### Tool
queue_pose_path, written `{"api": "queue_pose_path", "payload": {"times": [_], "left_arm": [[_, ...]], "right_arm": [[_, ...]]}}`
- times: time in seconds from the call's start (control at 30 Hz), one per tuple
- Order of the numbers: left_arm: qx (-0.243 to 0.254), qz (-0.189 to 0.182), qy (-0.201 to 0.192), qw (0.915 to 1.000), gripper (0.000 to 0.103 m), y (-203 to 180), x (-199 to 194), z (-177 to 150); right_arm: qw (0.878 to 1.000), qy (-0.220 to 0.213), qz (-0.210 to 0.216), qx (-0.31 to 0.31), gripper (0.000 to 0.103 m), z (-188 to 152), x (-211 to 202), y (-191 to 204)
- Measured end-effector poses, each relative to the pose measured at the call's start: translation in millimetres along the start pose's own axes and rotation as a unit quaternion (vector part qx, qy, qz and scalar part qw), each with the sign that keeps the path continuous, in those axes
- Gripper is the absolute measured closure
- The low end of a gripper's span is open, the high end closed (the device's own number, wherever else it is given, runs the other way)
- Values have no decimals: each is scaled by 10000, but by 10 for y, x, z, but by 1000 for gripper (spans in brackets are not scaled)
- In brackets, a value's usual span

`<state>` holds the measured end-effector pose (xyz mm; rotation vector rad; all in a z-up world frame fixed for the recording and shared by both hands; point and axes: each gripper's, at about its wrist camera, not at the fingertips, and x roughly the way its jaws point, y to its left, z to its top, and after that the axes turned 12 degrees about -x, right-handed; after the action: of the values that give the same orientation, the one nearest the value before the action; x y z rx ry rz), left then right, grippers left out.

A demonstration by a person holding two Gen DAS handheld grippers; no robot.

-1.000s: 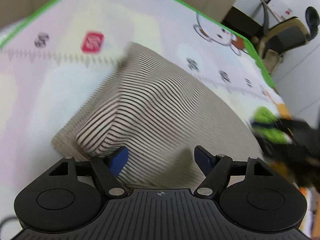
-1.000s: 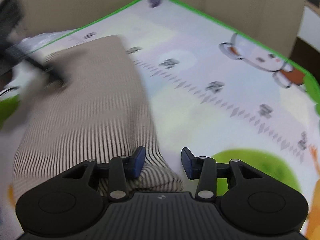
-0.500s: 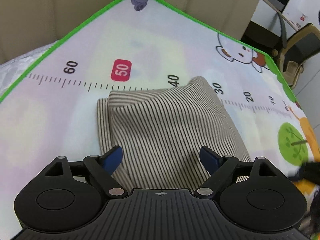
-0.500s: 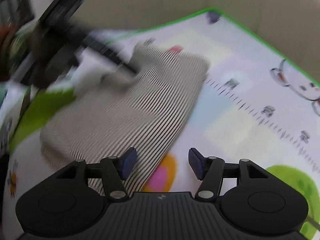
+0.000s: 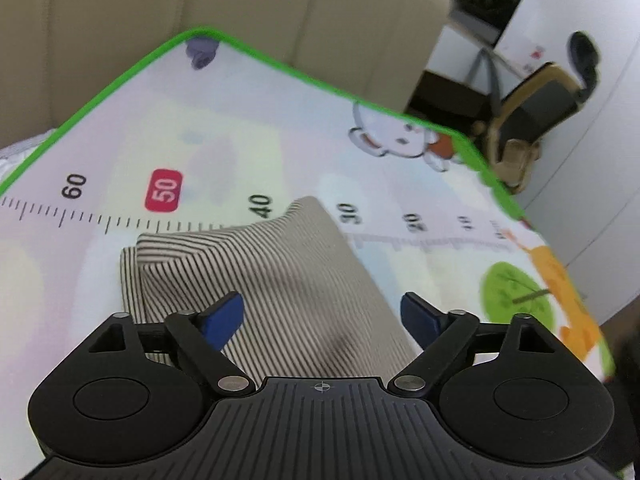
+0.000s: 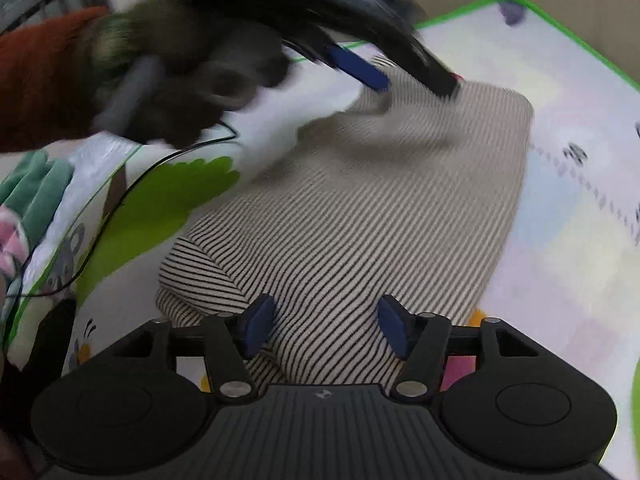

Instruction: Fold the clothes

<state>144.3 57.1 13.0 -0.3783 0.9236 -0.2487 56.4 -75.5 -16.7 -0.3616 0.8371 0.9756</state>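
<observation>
A beige shirt with thin dark stripes [image 5: 288,280] lies folded on a play mat [image 5: 280,128] printed with a ruler and cartoon animals. My left gripper [image 5: 322,316] hovers over its near part, jaws wide and still opening, nothing between the pads. In the right wrist view the same shirt [image 6: 360,208] spreads across the mat [image 6: 560,220]. My right gripper [image 6: 326,328] hangs over its near folded edge, jaws opening, pads not pressing the cloth. The left gripper shows blurred at the top there, one of its blue pads [image 6: 356,67] above the shirt's far edge.
A beige padded backrest [image 5: 200,8] stands behind the mat's green border. An office chair [image 5: 540,108] stands off the far right corner. A black cable [image 6: 132,184] and green cloth [image 6: 36,184] lie at the left, under a person's red sleeve [image 6: 36,80].
The shirt, bulging and blurred a second ago, now lies folded flat. My left gripper lifted back with wider jaws. My right gripper swung from the bare mat to over the shirt's near edge, jaws widening.
</observation>
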Motion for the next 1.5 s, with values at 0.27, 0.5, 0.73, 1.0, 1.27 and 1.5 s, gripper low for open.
{"api": "queue_pose_path", "payload": {"times": [0.27,0.5,0.73,1.0,1.27,1.5], "left_arm": [[-669,427,366,9962,8,386,468,176],[-148,514,326,9980,4,313,509,92],[-4,486,363,9982,4,323,494,81],[68,508,384,9979,4,307,460,56],[-22,313,437,9986,16,218,120,-116],[199,-256,965,9948,25,253,-225,-785]], "right_arm": [[9889,-727,-1099,684,70,436,-349,-938],[9879,-790,-1021,857,76,849,173,-1456],[9921,-257,-1200,270,75,735,643,-1566],[9905,-282,-1308,308,72,706,613,-1536],[9858,-409,-1568,432,69,723,448,-1430],[9942,-578,-912,-26,38,246,25,-773]]}}
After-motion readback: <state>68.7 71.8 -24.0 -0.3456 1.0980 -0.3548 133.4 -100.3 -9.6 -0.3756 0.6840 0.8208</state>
